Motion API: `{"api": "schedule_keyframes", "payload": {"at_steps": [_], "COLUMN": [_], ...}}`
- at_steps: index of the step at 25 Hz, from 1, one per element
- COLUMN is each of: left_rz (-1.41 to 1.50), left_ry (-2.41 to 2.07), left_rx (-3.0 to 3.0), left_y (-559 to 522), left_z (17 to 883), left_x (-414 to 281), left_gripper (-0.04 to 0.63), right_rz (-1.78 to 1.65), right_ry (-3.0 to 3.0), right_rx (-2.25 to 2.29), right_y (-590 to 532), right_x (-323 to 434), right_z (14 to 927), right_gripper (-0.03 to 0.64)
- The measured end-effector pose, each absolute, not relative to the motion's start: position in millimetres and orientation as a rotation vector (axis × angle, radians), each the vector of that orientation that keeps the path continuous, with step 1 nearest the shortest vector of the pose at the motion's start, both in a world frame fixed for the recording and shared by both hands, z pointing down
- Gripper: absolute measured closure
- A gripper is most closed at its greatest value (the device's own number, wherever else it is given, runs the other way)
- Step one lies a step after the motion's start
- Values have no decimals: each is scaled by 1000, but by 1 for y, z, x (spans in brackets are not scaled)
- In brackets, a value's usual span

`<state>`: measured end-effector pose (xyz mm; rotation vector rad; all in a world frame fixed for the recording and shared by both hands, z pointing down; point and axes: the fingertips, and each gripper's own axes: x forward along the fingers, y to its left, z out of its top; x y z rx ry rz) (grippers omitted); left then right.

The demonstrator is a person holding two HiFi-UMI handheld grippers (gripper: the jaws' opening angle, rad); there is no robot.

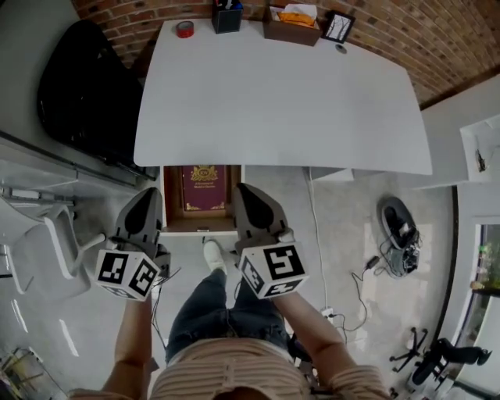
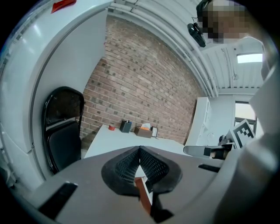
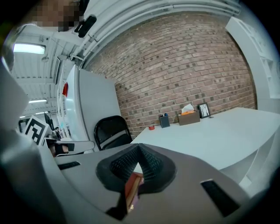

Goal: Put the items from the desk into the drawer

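A maroon book (image 1: 203,187) lies flat in the open drawer (image 1: 173,225) under the white desk (image 1: 281,101). Along the desk's far edge stand a red tape roll (image 1: 184,29), a dark pen holder (image 1: 226,16), a brown tissue box (image 1: 291,23) and a small picture frame (image 1: 338,27). My left gripper (image 1: 150,194) hangs over the drawer's left side and my right gripper (image 1: 244,189) over its right side. Both are shut with nothing between the pads. The left gripper view shows closed jaws (image 2: 140,151) level with the desk top, and the right gripper view shows the same (image 3: 139,148).
A black chair (image 1: 86,78) stands left of the desk and a white chair (image 1: 47,242) sits nearer on the left. Cables and a dark device (image 1: 398,226) lie on the floor to the right. The person's legs and a white shoe (image 1: 212,254) are just in front of the drawer.
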<state>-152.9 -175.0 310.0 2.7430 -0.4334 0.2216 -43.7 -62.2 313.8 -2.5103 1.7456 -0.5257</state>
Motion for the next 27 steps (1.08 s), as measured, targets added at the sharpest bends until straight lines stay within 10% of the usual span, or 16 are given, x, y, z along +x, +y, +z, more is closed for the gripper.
{"api": "schedule_keyframes", "payload": {"at_steps": [27], "left_rz": [89], "left_ry": [-465], "left_rx": [2822], "left_y": [-145], "left_z": [249], "left_x": [-201], "left_gripper": [585], "right_rz": [-238], "right_ry": [2013], "right_rx": [-2370], "right_y": [-37], "right_x": [-103], "right_z": [244], "right_gripper": [600]}}
